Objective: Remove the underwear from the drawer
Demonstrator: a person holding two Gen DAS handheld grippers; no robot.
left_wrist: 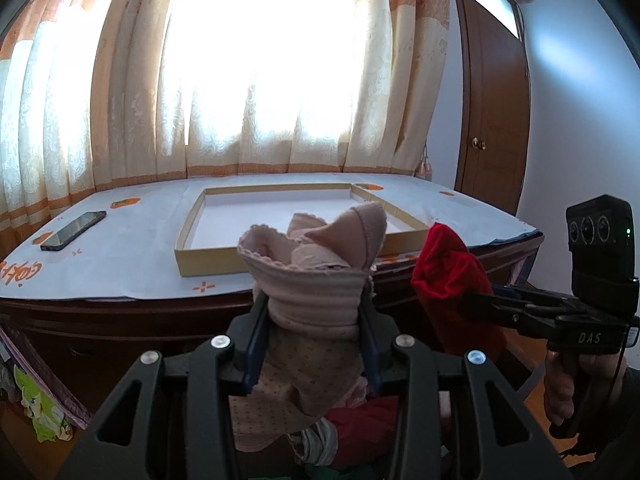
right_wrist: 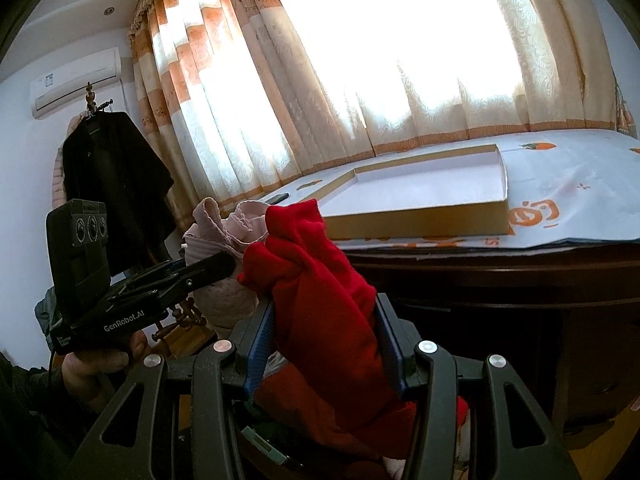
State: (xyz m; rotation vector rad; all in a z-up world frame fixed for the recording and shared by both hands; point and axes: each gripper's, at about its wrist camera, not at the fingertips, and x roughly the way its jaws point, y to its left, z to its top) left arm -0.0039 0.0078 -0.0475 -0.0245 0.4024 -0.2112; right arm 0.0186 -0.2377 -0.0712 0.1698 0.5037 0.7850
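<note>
My left gripper (left_wrist: 314, 308) is shut on a bunch of pink underwear (left_wrist: 316, 264), which sticks up between its blue pads and hangs down below them. The right gripper (right_wrist: 326, 312) is shut on red underwear (right_wrist: 320, 280), bunched above its pads and trailing down. Each gripper shows in the other's view: the right gripper (left_wrist: 470, 300) with the red underwear (left_wrist: 448, 276) at the right, the left gripper (right_wrist: 224, 266) with the pink underwear (right_wrist: 224, 236) at the left. Both bundles hang in the air before the dark wooden dresser (left_wrist: 120, 320). More clothes (left_wrist: 360, 420) lie below the left gripper.
On the dresser top lies a patterned cloth (left_wrist: 132, 248) with a shallow, empty cardboard box lid (left_wrist: 208, 264) and a black phone (left_wrist: 74, 230). Curtains (left_wrist: 260, 80) hang behind. A wooden door (left_wrist: 492, 120) stands at the right. A dark jacket (right_wrist: 116, 184) hangs at the left.
</note>
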